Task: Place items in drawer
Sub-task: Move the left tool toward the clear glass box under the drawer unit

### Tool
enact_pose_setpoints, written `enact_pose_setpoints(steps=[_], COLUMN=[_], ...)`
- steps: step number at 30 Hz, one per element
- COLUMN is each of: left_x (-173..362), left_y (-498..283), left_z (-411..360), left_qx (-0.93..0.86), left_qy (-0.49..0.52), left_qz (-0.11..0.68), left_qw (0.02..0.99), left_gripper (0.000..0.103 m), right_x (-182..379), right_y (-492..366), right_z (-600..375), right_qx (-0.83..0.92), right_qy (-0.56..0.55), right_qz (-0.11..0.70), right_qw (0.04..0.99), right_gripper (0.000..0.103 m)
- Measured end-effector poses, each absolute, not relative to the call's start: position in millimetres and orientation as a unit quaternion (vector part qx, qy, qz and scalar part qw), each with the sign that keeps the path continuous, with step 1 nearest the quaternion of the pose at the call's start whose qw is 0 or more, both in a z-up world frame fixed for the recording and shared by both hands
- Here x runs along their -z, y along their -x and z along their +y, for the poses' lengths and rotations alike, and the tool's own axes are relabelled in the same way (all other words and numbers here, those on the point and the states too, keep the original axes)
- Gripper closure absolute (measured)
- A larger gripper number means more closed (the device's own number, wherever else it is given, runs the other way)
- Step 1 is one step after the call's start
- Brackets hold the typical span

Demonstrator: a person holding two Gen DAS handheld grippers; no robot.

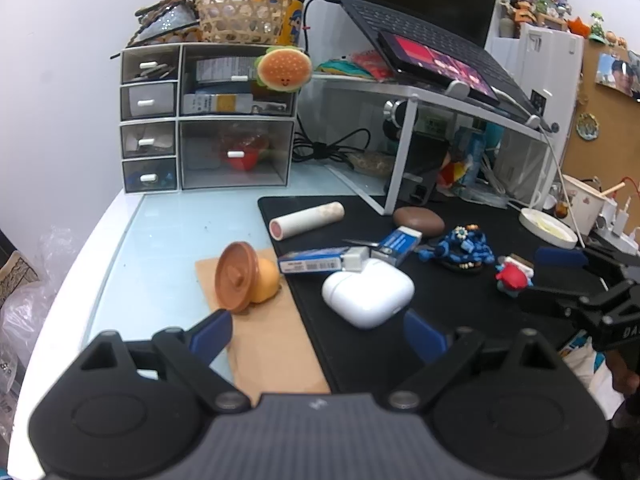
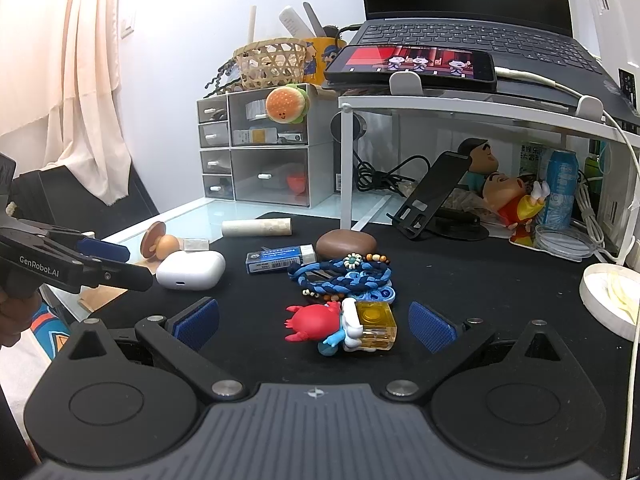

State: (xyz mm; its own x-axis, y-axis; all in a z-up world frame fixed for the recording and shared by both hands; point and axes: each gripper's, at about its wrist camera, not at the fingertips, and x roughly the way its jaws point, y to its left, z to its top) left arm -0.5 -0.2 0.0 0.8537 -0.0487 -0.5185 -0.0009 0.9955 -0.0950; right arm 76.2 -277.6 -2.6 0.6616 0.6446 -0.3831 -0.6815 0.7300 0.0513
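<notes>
My right tool (image 2: 314,326) has its blue pads spread wide apart, low in the right wrist frame, with a red crab-like figure (image 2: 310,320) lying on the black mat (image 2: 460,276) between them, touching neither pad. Joined to the figure's right side are a small blue-and-white piece and a clear yellow block (image 2: 376,324). Just above it in the frame lies a tangle of blue braided cord with beads (image 2: 344,274), then a blue eraser box (image 2: 280,262) and a brown oval pebble shape (image 2: 346,243).

My left tool (image 1: 318,336) is also spread open, holding nothing; its pads frame a white earbud case (image 1: 368,294) on the mat, not touching it. Left of the case, an orange mushroom-shaped toy (image 1: 244,278) lies tipped on a brown card on the pale bench (image 1: 168,248).

The drawer unit (image 1: 208,120) stands at the upper left of the left wrist frame, all drawers shut; through the frosted fronts I can see a red object in the large lower drawer, but I cannot tell what it is. A burger plush (image 1: 285,69) covers part of an upper drawer.

The left tool shows at the left edge of the right wrist frame, held level over the bench edge, a hand partly cut off behind it.
</notes>
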Motion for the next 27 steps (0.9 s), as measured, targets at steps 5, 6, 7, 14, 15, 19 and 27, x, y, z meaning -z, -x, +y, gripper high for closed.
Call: enact_pose_setpoints(steps=[5,6,7,14,15,19,27], left_x=[0.3,0.2,-0.5,-3.9,-4.1,-4.9,-9.1], left_y=[3.9,4.3,3.9,3.9,2.4,-0.4,-2.5], left_z=[-1.3,-1.3,0.2,2.3,1.9,1.2,4.4], left_qx=[0.009,0.009,0.009,0.01,0.011,0.013,0.021], left_qy=[0.046,0.046,0.046,0.051,0.05,0.052,0.057], left_qz=[0.269,0.269,0.269,0.27,0.271,0.273,0.268], left_qw=[0.962,0.962,0.962,0.961,0.961,0.961,0.962], left_gripper=[0.008,0.008,0.008,0.009,0.008,0.008,0.008], right_x=[3.0,2.6,2.1,1.3,1.6,2.5,1.1], right_y=[-74.7,-74.9,-75.2,-76.4,-76.6,-76.9,-75.9], right_z=[-278.4,-278.2,-277.9,-280.0,-280.3,-280.8,-284.1], right_qx=[-0.365,-0.366,-0.367,-0.367,-0.367,-0.368,-0.365], right_qy=[0.047,0.046,0.046,0.045,0.045,0.045,0.04], right_qz=[0.191,0.19,0.19,0.188,0.188,0.187,0.184], right_qw=[0.91,0.91,0.91,0.91,0.91,0.91,0.912], right_gripper=[0.0,0.0,0.0,0.0,0.0,0.0,0.0])
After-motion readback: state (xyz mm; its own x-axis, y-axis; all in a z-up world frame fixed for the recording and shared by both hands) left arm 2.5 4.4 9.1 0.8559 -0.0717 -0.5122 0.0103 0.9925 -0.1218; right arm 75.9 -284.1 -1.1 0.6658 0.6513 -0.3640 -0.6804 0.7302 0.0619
